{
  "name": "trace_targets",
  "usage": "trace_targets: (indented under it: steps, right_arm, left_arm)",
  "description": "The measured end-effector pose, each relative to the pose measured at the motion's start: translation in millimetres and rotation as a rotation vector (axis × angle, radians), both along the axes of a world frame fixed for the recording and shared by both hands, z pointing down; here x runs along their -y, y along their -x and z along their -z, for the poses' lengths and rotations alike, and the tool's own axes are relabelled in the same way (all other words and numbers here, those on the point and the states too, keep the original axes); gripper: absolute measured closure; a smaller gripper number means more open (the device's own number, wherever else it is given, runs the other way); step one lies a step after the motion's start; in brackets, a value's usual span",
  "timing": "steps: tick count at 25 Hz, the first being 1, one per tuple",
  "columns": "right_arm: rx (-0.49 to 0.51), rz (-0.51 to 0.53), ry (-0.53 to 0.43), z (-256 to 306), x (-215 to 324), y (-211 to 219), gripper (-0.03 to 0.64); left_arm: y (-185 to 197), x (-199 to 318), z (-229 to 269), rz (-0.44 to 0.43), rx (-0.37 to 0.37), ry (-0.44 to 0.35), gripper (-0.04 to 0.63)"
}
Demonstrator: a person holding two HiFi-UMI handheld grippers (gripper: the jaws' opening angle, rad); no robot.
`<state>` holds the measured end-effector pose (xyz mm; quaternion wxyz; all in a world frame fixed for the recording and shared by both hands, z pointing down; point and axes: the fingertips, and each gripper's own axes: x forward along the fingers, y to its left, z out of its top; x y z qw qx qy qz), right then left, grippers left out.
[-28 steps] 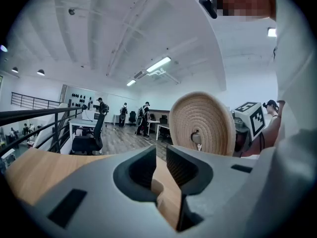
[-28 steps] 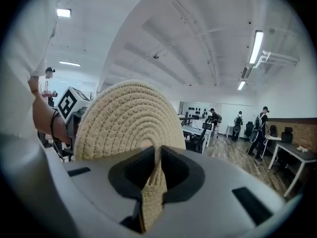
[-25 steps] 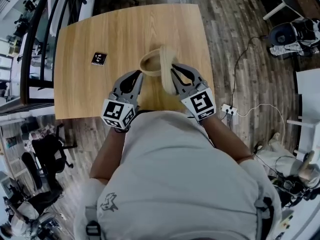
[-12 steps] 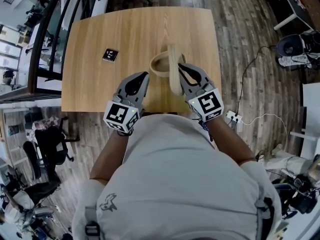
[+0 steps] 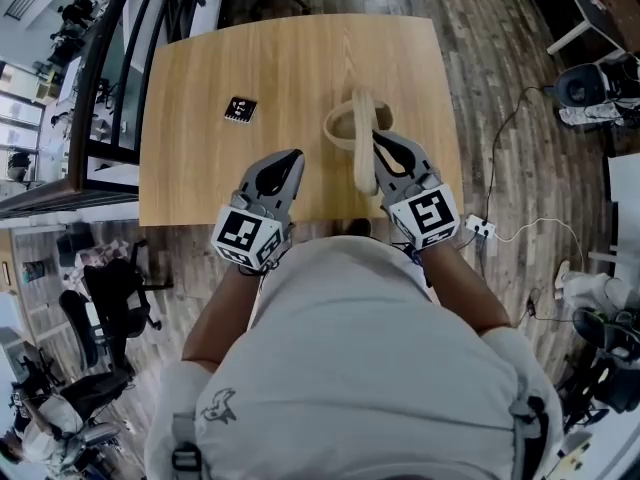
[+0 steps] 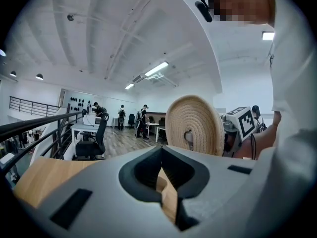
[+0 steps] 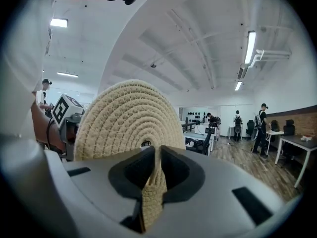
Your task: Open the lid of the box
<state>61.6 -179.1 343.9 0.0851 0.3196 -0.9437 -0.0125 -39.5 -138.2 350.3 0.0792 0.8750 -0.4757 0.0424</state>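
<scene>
A round woven box [image 5: 338,128] sits open on the wooden table [image 5: 200,168], right of centre. Its flat coiled-rope lid [image 5: 362,158] stands on edge just above and in front of the box. My right gripper [image 5: 381,150] is shut on the lid's rim. In the right gripper view the lid [image 7: 130,120] fills the middle, its edge pinched between the pads of the right gripper [image 7: 155,158]. My left gripper [image 5: 290,161] hovers left of the box, shut and empty. The left gripper view shows the left gripper [image 6: 161,150] with jaws meeting, and the lid [image 6: 194,125] beyond.
A small black-and-white marker tag [image 5: 240,109] lies on the table's left half. The near table edge [image 5: 180,218] runs just under both grippers. Past the right edge, cables and a power strip [image 5: 480,228] lie on the wood floor. An office chair [image 5: 110,288] stands at left.
Both grippers have drawn back toward the near table edge and risen a little. The lid has come along in the right gripper, away from the box.
</scene>
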Motion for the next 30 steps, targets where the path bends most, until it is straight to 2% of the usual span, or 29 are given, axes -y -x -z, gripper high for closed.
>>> trace_targets:
  steps: [11,17,23,30]
  right_arm:
    - [-0.021,-0.082,-0.001,1,-64,48,0.572]
    - [-0.026,-0.14,0.0,-5,-93,56,0.572]
    - [-0.023,-0.182,0.013,-3,-117,46,0.572]
    - [-0.031,-0.18,0.017,-3,-128,27,0.572]
  left_arm:
    - [66,-68,-4,-0.067,-0.025,0.001,0.589]
    - [87,-98,-10,-0.116,-0.02,-0.002,0.589]
    - [93,-114,-10,-0.134,-0.027,0.0,0.589]
    - [81,-128,-1,-0.129,-0.02,-0.026,0.589]
